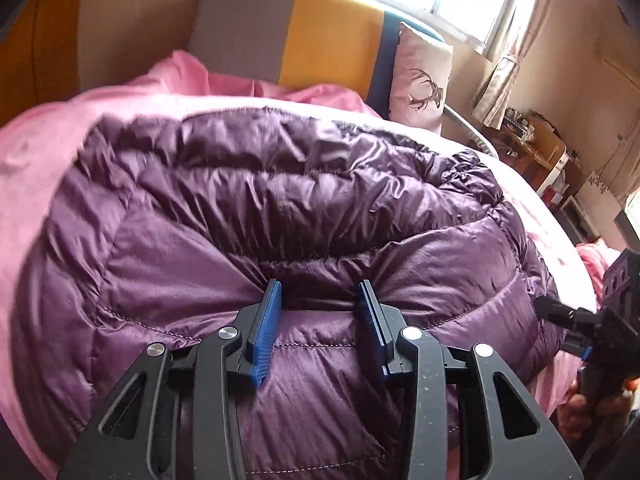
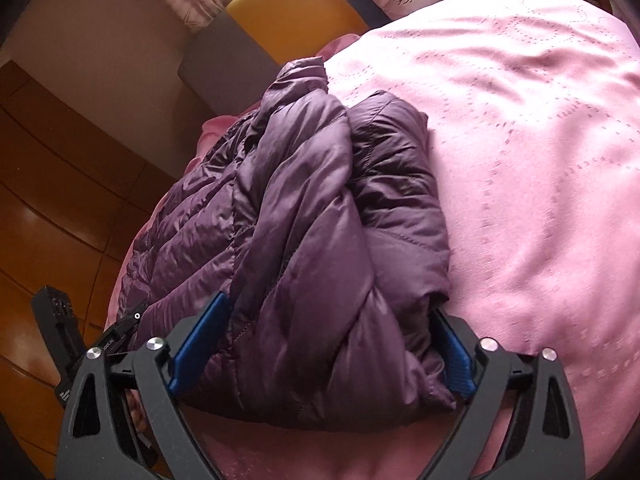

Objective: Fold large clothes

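Observation:
A purple quilted down jacket (image 1: 280,200) lies folded into a thick bundle on a bed with a pink cover (image 1: 40,140). My left gripper (image 1: 320,294) presses into the jacket's near side, its blue pads (image 1: 268,320) pinching a puffy ridge of fabric. In the right wrist view the jacket (image 2: 312,220) fills the wide gap of my right gripper (image 2: 328,304), and both blue pads (image 2: 196,344) touch the bundle's sides at its near end. The right gripper (image 1: 592,320), held by a hand, shows at the left wrist view's right edge. The left gripper (image 2: 60,320) shows at the right wrist view's left edge.
Pink cover (image 2: 520,140) stretches wide to the jacket's right. A grey and yellow headboard (image 1: 300,40) and a deer-print pillow (image 1: 424,76) stand at the far end. Wooden floor (image 2: 60,200) lies beside the bed. A cluttered desk (image 1: 536,140) and curtains (image 1: 504,76) sit by the window.

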The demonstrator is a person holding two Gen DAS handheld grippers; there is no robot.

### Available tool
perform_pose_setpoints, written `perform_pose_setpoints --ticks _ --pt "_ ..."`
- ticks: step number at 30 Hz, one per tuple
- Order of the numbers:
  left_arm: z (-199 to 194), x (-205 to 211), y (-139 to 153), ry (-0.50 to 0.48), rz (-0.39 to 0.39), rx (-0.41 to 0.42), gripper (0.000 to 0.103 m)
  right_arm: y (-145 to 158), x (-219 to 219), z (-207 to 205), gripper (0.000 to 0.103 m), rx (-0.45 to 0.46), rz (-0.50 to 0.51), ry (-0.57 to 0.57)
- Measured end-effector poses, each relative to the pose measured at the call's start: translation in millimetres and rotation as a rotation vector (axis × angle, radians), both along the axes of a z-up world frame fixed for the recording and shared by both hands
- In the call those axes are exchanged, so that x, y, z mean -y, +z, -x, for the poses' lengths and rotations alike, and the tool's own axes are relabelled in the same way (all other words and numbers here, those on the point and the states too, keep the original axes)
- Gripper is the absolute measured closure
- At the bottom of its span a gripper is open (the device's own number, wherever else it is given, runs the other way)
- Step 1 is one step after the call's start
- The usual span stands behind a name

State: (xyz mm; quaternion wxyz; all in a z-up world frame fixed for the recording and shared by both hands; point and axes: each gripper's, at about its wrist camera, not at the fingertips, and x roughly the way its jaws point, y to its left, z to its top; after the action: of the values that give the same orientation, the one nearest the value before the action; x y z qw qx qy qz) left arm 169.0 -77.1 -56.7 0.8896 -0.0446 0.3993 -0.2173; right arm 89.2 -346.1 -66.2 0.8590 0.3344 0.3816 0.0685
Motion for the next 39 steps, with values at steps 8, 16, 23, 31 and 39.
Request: perform_pose_setpoints --ticks 8,16,23,31,39 --pt "-4.2 -7.0 -15.7 -0.005 0.064 -0.054 0.064 29.6 -29.5 -4.5 0.066 0.046 -0.009 0.057" --pt "-7.9 -14.8 -23.3 -0.013 0.153 -0.094 0.065 114.0 -114.7 -13.2 0.071 0.214 0.159 0.244" --pt "-5.8 -34.7 -18.6 -0.027 0.235 -0.130 0.067 134.7 -199.0 -31.2 0.071 0.238 0.288 0.389" --pt "24.9 -140.5 20.6 0.083 0.332 -0.048 0.067 132.9 -257.3 -42.1 0.071 0.225 0.452 0.479" --pt "33.4 -218.3 49.7 0.107 0.505 0.023 0.048 95.6 -340.7 -41.8 0.069 0.218 0.658 0.610"
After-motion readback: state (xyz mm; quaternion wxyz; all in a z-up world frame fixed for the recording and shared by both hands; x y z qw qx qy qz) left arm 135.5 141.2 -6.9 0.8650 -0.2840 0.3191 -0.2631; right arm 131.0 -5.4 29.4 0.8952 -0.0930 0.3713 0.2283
